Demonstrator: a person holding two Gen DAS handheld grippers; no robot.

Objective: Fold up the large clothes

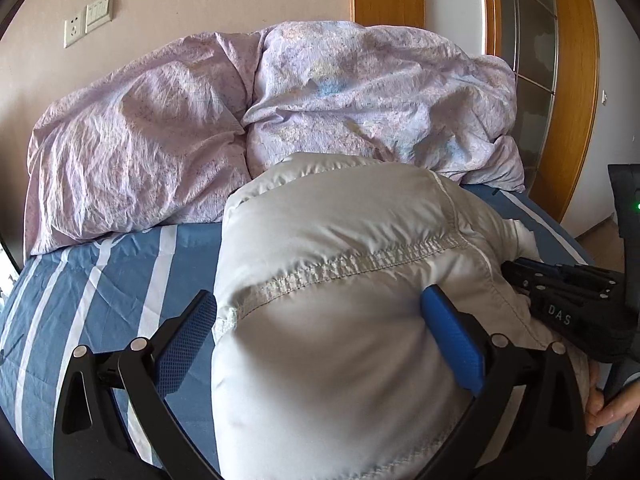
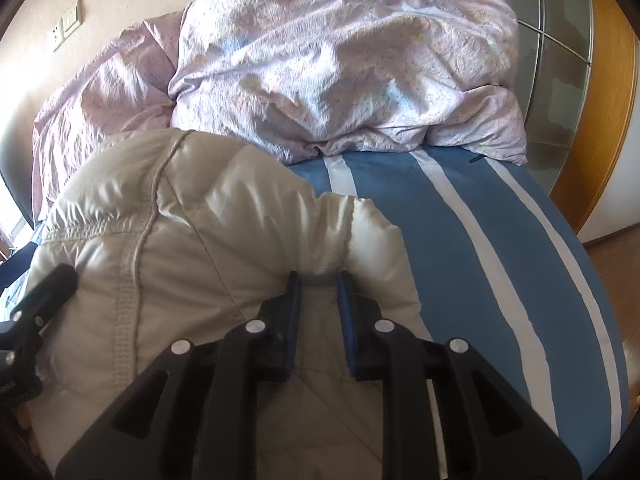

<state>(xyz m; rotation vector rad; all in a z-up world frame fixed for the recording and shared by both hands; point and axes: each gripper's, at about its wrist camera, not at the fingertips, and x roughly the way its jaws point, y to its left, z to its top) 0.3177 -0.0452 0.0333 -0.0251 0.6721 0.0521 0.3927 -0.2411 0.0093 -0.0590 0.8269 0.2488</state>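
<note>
Pale grey puffer jacket (image 1: pixel 340 280) bunched on blue striped bed sheet (image 2: pixel 500 260), before lilac duvet (image 1: pixel 280 112). Left gripper (image 1: pixel 320 344) jaws wide, straddling jacket. Right gripper (image 2: pixel 320 312) jaws narrow, jacket fold between; grip unclear.

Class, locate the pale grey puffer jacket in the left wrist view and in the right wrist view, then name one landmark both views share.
Left wrist view: puffer jacket fills the centre and lower middle.
Right wrist view: puffer jacket fills the lower left and centre.
Shared landmark: the lilac duvet heaped behind it.
</note>
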